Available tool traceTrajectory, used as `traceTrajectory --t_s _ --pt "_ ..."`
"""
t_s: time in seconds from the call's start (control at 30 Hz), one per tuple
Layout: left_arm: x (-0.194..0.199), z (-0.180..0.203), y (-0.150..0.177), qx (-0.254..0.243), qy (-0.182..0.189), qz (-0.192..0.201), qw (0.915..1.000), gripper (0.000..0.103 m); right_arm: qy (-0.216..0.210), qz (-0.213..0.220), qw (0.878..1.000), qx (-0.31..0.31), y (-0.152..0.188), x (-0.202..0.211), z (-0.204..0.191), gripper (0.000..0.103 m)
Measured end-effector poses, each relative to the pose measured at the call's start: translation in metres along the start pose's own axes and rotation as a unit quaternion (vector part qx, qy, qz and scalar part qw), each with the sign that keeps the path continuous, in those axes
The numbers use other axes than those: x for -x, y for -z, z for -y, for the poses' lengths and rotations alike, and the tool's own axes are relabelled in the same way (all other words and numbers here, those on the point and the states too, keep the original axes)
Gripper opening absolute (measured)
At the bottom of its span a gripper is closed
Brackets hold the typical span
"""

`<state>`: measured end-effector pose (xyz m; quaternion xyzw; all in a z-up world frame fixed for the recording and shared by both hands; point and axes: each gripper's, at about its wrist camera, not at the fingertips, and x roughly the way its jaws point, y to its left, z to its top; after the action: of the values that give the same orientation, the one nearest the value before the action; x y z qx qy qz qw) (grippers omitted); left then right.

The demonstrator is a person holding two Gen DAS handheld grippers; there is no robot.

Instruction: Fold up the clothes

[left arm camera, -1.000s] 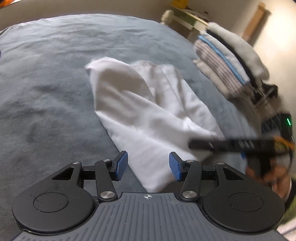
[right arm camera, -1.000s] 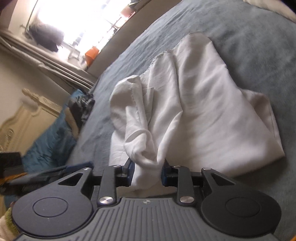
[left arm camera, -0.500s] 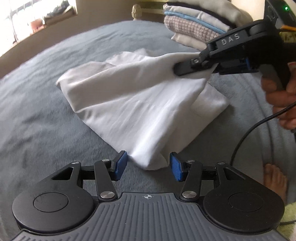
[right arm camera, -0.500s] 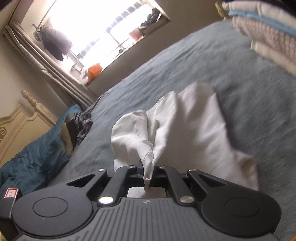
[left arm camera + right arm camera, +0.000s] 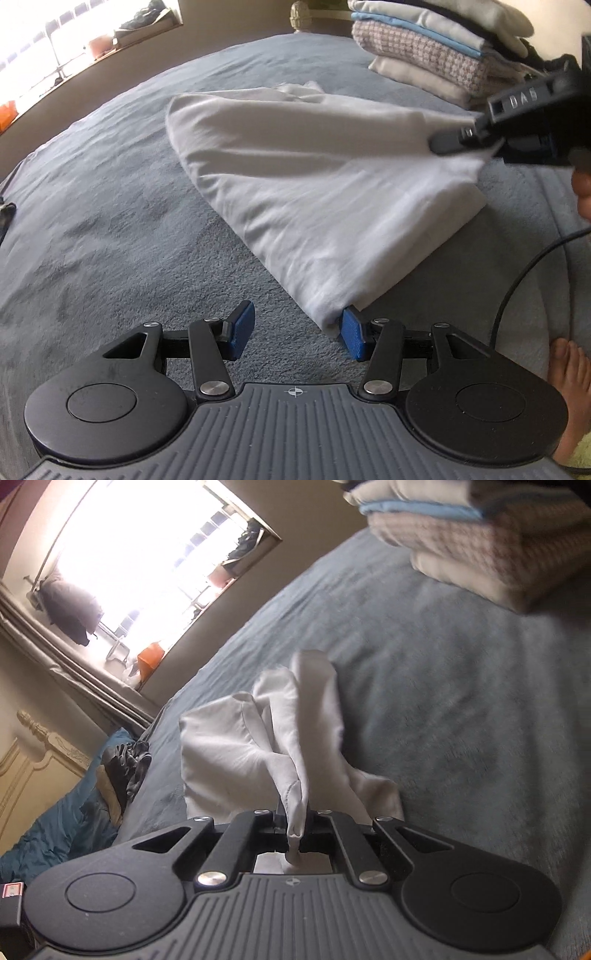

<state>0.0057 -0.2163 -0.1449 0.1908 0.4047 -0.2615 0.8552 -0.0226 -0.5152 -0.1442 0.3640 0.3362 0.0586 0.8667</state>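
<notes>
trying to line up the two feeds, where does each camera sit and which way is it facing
Left wrist: sits on the left gripper, angled down over the grey bed at the white garment; its blue pads, a bare foot and the right gripper show.
Right wrist: sits on the right gripper, facing the window; its closed fingers pinch the garment.
Shared: garment, bed, folded stack.

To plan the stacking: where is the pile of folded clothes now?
The pile of folded clothes lies on the grey blanket, upper right in the left wrist view, behind the white garment.
</notes>
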Motion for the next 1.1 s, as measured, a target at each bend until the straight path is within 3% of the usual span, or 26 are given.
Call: traceTrajectory --t_s 0.4,0.57,0.7,0.87,1.1 --pt "0.008 0.002 0.011 -0.003 -0.023 0.007 0.9997 0.050 0.000 -0.027 0.998 -0.062 0.018 -0.013 0.034 0.004" --pt "0.010 -0.010 0.011 0.020 -0.030 0.007 0.9993 0.050 0.000 -0.024 0.997 -0.079 0.018 -0.009 0.037 0.006" --pt "0.015 -0.019 0.010 0.042 -0.037 0.013 0.9984 0.050 0.005 -0.020 0.997 -0.072 0.022 -0.007 0.039 0.006" --pt "0.022 -0.028 -0.001 0.072 -0.040 0.048 0.9954 0.050 0.016 -0.019 0.998 -0.059 0.023 -0.008 0.035 0.006" --pt "0.003 -0.012 -0.018 0.053 -0.008 0.038 0.9978 0.050 0.041 -0.022 0.999 -0.025 0.023 -0.013 0.022 0.006"
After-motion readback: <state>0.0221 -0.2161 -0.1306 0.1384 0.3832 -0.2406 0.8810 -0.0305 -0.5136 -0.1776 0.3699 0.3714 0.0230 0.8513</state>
